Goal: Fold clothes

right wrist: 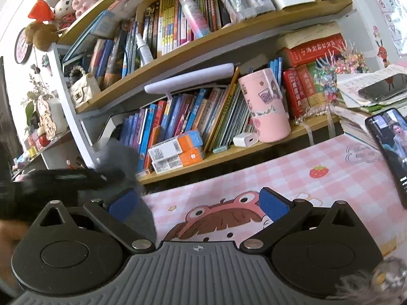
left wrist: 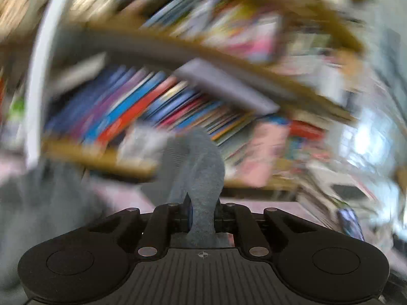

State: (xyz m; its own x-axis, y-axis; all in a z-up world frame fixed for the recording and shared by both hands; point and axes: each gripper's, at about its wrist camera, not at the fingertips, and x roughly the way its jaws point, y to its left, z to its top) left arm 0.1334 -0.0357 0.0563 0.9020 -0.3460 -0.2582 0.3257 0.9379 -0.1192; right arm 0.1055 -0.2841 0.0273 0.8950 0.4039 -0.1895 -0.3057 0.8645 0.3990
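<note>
The left gripper (left wrist: 202, 214) has its jaws drawn nearly together on a fold of grey cloth (left wrist: 201, 167); the fabric is pinched between the pads, rises from the jaws in a rumpled hump, and a strip of it also hangs down behind the fingers toward the gripper's body; more of the same grey garment spreads, blurred, low at the left of that view; the rest of the left wrist view is smeared, showing only streaks of coloured book spines and a wooden shelf edge.

The right gripper (right wrist: 198, 204) stands with its jaws spread wide and nothing between them; its blue pads (right wrist: 273, 204) frame bare pink checked tablecloth (right wrist: 292, 175) printed with a cartoon frog and a strawberry; the grey cloth lies outside these jaws, just beyond and behind the left-hand finger, bunched up where the dark body of the other gripper reaches in from the left edge.

Past the surface, a bookshelf (right wrist: 229, 150) holds rows of upright books; a pink tumbler (right wrist: 264, 104), a white charger (right wrist: 245, 139) and orange-and-white boxes (right wrist: 178, 150) sit on its lowest board; a phone (right wrist: 391, 150) with a lit screen lies on the surface at the right.
</note>
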